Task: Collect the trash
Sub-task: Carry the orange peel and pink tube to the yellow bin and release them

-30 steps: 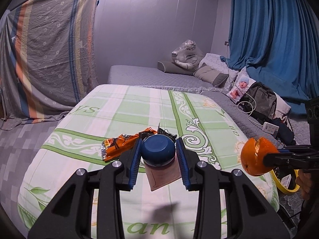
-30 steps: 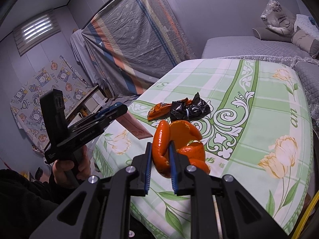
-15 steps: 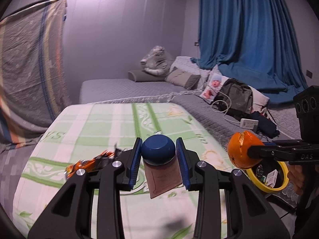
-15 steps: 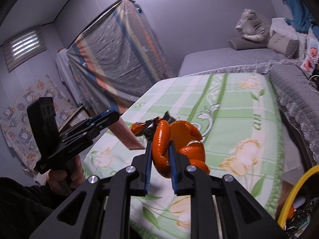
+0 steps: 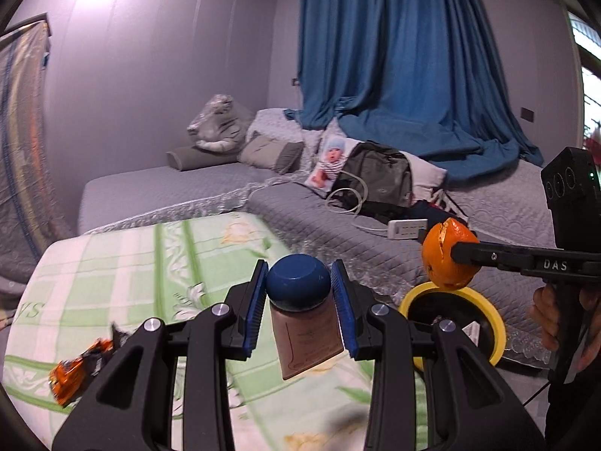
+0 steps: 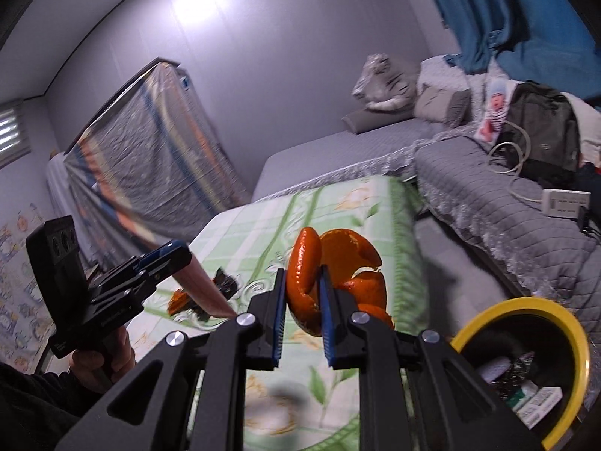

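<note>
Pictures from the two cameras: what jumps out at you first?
The bright orange peel, pinched in the right tongs just above and left of the yellow-rimmed bin. Next, the pink tube with a dark blue cap, clamped in the left tongs over the green flowered blanket. Behind hangs a big blue curtain.

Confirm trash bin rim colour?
Yellow rim on the trash bin, black inside; clearest in the right wrist view.
</note>
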The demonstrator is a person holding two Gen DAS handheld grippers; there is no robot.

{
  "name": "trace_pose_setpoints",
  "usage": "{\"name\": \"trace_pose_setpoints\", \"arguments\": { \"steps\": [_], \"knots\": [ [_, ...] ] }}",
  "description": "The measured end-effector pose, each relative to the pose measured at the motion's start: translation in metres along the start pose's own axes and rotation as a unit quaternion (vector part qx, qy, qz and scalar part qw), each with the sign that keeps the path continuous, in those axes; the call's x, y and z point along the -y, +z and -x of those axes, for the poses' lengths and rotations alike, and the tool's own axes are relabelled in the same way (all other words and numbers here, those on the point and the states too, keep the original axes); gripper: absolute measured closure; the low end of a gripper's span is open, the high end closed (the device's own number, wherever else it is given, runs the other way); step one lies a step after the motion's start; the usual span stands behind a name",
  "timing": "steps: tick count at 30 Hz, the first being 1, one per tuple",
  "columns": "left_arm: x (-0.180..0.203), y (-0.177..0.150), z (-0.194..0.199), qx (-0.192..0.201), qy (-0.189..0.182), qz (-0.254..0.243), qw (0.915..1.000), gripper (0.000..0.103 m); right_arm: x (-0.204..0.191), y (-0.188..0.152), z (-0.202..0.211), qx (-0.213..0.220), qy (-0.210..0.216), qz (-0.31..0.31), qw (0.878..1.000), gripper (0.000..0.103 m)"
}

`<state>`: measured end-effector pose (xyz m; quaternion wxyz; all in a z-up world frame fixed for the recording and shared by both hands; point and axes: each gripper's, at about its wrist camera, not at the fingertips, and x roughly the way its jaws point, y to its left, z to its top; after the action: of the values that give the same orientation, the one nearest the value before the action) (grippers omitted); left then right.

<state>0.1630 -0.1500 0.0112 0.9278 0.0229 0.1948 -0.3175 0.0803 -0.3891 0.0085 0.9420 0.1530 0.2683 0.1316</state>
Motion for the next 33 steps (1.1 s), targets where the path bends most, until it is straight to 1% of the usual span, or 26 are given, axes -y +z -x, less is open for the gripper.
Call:
{"name": "trace_pose_setpoints", "arguments": {
  "steps": [7, 11, 15, 19, 21, 24, 30, 33],
  "knots": [
    [0.04, 0.011, -0.031, -0.005, -0.039, -0.025, 0.9989, 0.07, 0.05, -0.004, 0.026, 0.029, -0.051, -0.045, 0.997, 0.088],
    [0.065, 0.012, -0.048, -0.014, -0.066, -0.04, 0.9969, 0.07, 0.077, -0.016, 0.038, 0.037, -0.077, -0.069, 0.994, 0.088],
    [0.088, 0.011, -0.062, -0.022, -0.089, -0.053, 0.9944, 0.07, 0.104, -0.028, 0.05, 0.042, -0.101, -0.09, 0.99, 0.088],
    [0.115, 0.009, -0.078, -0.028, -0.111, -0.067, 0.9912, 0.07, 0.127, -0.038, 0.057, 0.043, -0.116, -0.113, 0.986, 0.088],
    [0.128, 0.006, -0.085, -0.028, -0.12, -0.076, 0.9894, 0.07, 0.137, -0.043, 0.059, 0.044, -0.132, -0.121, 0.983, 0.088],
    [0.149, 0.001, -0.1, -0.043, -0.137, -0.08, 0.9864, 0.07, 0.154, -0.053, 0.062, 0.041, -0.138, -0.142, 0.979, 0.088],
    [0.18, -0.012, -0.131, -0.07, -0.148, -0.092, 0.9822, 0.07, 0.184, -0.071, 0.062, 0.03, -0.152, -0.177, 0.972, 0.088],
    [0.186, -0.02, -0.147, -0.088, -0.148, -0.09, 0.9809, 0.07, 0.195, -0.077, 0.06, 0.026, -0.163, -0.189, 0.968, 0.088]
  ]
}}
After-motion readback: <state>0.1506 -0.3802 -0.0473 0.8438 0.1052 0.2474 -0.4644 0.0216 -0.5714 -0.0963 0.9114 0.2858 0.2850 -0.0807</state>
